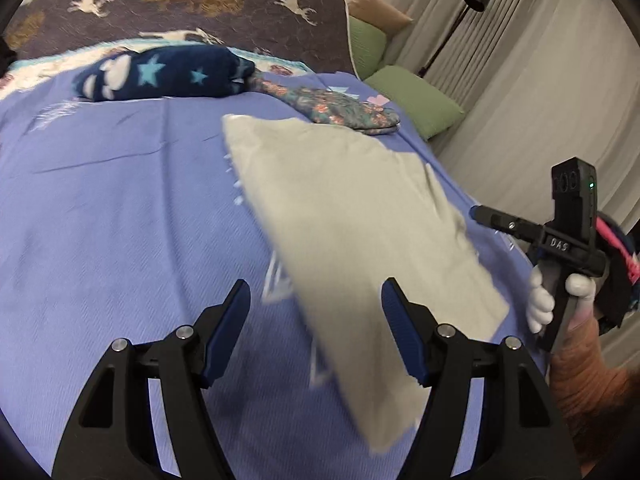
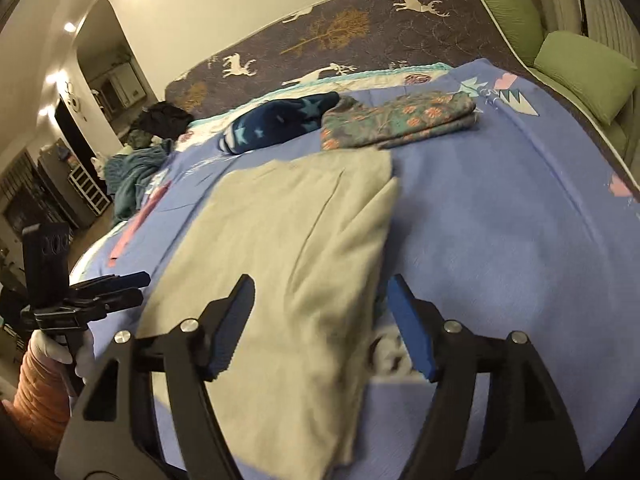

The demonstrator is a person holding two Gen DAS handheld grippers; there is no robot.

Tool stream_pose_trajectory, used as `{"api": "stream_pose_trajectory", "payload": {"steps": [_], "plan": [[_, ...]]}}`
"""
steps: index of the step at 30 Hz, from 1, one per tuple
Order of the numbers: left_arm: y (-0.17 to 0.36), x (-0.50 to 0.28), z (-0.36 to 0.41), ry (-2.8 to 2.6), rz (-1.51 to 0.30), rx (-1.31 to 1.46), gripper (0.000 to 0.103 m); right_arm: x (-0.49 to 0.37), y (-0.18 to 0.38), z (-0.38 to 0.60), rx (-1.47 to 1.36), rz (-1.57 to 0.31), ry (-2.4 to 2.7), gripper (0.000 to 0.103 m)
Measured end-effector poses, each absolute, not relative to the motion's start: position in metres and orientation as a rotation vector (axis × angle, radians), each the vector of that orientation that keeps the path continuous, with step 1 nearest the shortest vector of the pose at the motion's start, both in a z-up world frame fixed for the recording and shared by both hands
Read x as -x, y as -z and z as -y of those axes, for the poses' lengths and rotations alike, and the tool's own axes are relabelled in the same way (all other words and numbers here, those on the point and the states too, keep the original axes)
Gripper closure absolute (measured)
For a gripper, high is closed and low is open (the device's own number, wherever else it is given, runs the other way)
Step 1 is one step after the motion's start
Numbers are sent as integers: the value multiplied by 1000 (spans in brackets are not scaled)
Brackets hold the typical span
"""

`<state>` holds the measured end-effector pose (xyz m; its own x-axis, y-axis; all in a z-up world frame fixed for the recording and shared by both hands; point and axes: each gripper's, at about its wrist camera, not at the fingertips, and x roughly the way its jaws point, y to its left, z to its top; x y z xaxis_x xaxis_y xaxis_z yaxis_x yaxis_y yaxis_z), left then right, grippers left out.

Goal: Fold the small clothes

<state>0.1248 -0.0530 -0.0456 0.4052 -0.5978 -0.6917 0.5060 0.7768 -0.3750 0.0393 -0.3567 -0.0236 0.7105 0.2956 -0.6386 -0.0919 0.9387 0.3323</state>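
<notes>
A light grey garment [image 1: 360, 232] lies folded on the blue bedspread [image 1: 120, 220]; it also shows in the right wrist view [image 2: 288, 248]. My left gripper [image 1: 316, 320] is open, just above the garment's near left edge, holding nothing. My right gripper [image 2: 320, 320] is open above the garment's near end, its fingers either side of the cloth. The right gripper also shows in the left wrist view [image 1: 480, 213], beside the garment's right edge. The left gripper shows in the right wrist view [image 2: 140, 286] at the garment's left.
A folded navy star-print garment [image 1: 160, 74] and a folded floral garment [image 1: 344, 108] lie at the far side of the bed. Green cushions [image 1: 416, 100] and curtains stand to the right. A teal cloth pile [image 2: 136, 176] lies at the bed's left edge.
</notes>
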Motion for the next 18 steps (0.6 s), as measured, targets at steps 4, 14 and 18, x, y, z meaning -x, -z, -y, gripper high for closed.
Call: {"api": "stream_pose_trajectory", "payload": {"steps": [4,14,18], "plan": [[56,-156,72,696,-957,92,34,-68,32,365,-319,-815,-244,33],[72,-202,91,744,-983,123,34,-137,68,375,-406,-875,-337,32],[74,-211,93,764,-978,136,34,-149,71,378,-433,-875,-392,59]]}}
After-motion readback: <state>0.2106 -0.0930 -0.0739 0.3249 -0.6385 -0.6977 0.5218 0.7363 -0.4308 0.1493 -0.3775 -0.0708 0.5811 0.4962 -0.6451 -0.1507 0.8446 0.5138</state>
